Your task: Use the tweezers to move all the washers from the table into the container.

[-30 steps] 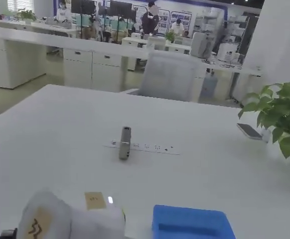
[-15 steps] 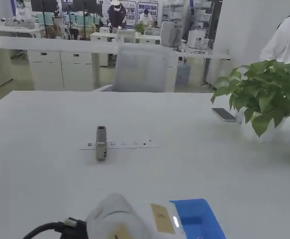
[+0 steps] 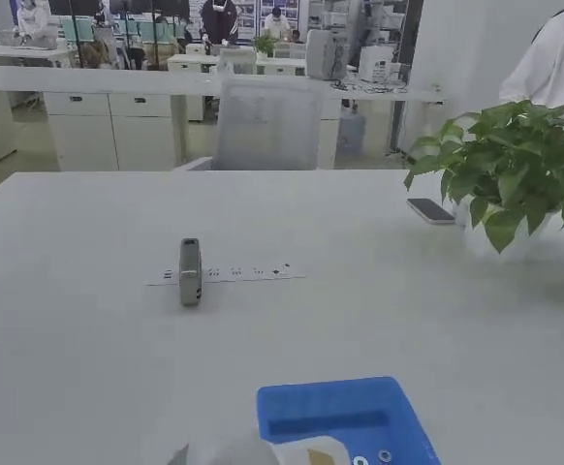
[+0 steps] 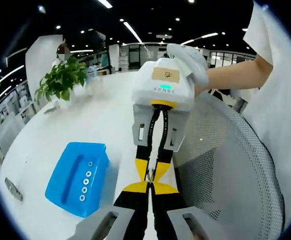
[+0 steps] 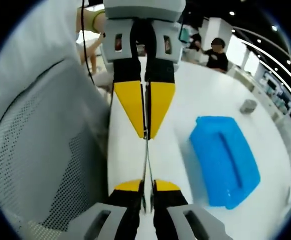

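The blue container (image 3: 345, 421) sits at the table's near edge, and two small washers (image 3: 384, 455) lie in it. In the left gripper view several washers (image 4: 85, 181) lie in a row inside the container (image 4: 60, 185). My left gripper (image 4: 149, 184) and right gripper (image 4: 150, 171) face each other tip to tip, both with jaws together. In the right gripper view, thin metal tweezers (image 5: 146, 160) run from my right gripper (image 5: 146, 184) to the left gripper (image 5: 146, 136), with the container (image 5: 225, 160) to the right. A gripper's white top (image 3: 253, 453) shows at the head view's bottom edge.
A grey device (image 3: 189, 271) lies on a flat power strip (image 3: 253, 273) mid-table. A phone (image 3: 430, 210) and a potted plant (image 3: 515, 165) stand at the right. A grey mesh chair back (image 4: 225, 165) is close beside the grippers. People are in the background.
The head camera has swung, shifting the whole scene. The white gripper body sits lower at the bottom edge than before, so the container's inside and its washers show.
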A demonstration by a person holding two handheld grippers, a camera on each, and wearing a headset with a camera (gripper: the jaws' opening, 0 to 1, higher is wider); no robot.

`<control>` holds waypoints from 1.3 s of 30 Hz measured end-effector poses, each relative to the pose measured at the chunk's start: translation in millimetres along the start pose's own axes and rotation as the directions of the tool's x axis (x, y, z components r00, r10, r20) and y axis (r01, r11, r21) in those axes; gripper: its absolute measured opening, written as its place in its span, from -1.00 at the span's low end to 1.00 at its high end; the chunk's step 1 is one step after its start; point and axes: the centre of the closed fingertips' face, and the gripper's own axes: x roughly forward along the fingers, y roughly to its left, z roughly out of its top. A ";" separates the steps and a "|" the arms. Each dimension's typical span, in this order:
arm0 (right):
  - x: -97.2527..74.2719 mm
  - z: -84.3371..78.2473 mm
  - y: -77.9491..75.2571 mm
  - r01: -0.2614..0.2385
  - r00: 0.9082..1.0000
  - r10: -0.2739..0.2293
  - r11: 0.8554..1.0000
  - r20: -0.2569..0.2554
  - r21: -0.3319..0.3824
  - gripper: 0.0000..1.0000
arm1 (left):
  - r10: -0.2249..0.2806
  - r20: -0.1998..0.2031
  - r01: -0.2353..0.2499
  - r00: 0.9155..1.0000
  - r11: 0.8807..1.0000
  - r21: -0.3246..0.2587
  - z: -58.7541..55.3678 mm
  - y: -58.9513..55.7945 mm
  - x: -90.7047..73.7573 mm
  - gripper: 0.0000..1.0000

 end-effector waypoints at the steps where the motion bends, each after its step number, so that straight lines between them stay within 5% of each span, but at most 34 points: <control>1: 3.1 -2.5 -0.7 0.001 1.000 -0.001 1.000 -0.003 -0.003 -0.91 | 0.000 -0.011 0.000 1.000 1.000 -0.011 -4.7 0.8 2.3 -1.00; 4: 5.9 -4.6 -2.8 0.005 1.000 -0.005 1.000 0.006 0.006 -0.89 | 0.012 -0.041 -0.012 0.999 1.000 -0.011 -15.0 2.0 4.1 -1.00; 8: 6.0 0.4 -2.5 0.006 0.997 -0.013 0.996 0.082 0.091 -0.86 | 0.008 -0.052 -0.010 0.999 0.999 -0.036 -23.7 1.1 3.9 -1.00; 12: -4.4 5.4 -6.5 0.036 0.983 -0.068 0.981 0.169 0.189 -0.65 | 0.006 -0.080 -0.010 0.997 0.999 -0.043 -35.6 0.6 7.1 -1.00; 17: -25.0 1.4 -13.2 0.104 0.962 -0.168 0.955 0.214 0.279 -0.29 | -0.001 -0.122 -0.005 0.992 0.999 -0.051 -49.7 -0.7 13.1 -1.00; 27: -62.6 -12.6 -21.9 0.221 0.923 -0.323 0.891 0.210 0.397 0.08 | -0.011 -0.208 -0.002 0.978 0.998 -0.063 -70.5 -1.8 23.5 -1.00; 39: -92.2 -16.6 -32.3 0.317 0.868 -0.450 0.826 0.207 0.466 0.14 | 0.000 -0.322 -0.011 0.947 0.999 -0.031 -87.2 -7.0 29.5 -1.00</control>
